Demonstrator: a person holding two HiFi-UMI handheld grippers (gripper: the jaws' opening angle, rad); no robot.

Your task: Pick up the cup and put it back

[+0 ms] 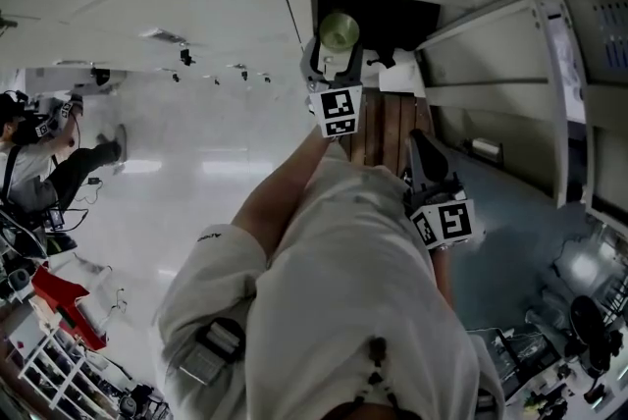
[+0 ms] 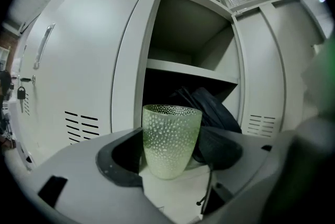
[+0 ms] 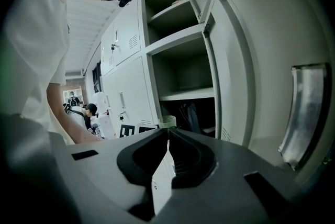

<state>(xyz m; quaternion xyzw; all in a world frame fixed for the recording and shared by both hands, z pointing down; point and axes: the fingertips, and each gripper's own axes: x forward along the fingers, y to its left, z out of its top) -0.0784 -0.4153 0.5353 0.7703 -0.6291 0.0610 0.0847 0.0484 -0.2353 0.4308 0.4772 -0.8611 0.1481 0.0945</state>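
Note:
A pale green dimpled glass cup (image 2: 171, 139) stands upright between the jaws of my left gripper (image 2: 171, 156). The dark pads (image 2: 121, 157) lie against its sides, so the gripper is shut on it. In the head view the cup (image 1: 339, 32) sits at the tip of the left gripper (image 1: 334, 57), held out in front of the open locker (image 1: 378, 11). My right gripper (image 1: 415, 138) hangs lower and nearer to me, over the bench. Its jaws (image 3: 168, 133) meet at the tips with nothing between them. The cup's rim (image 3: 167, 122) shows just above them.
The locker has a shelf (image 2: 188, 70) and a dark bag (image 2: 212, 108) below it, behind the cup. A white surface (image 2: 178, 191) lies under the cup. A wooden bench (image 1: 385, 129) runs in front, and open locker doors (image 1: 491, 50) stand to the right. People (image 1: 39, 158) are at far left.

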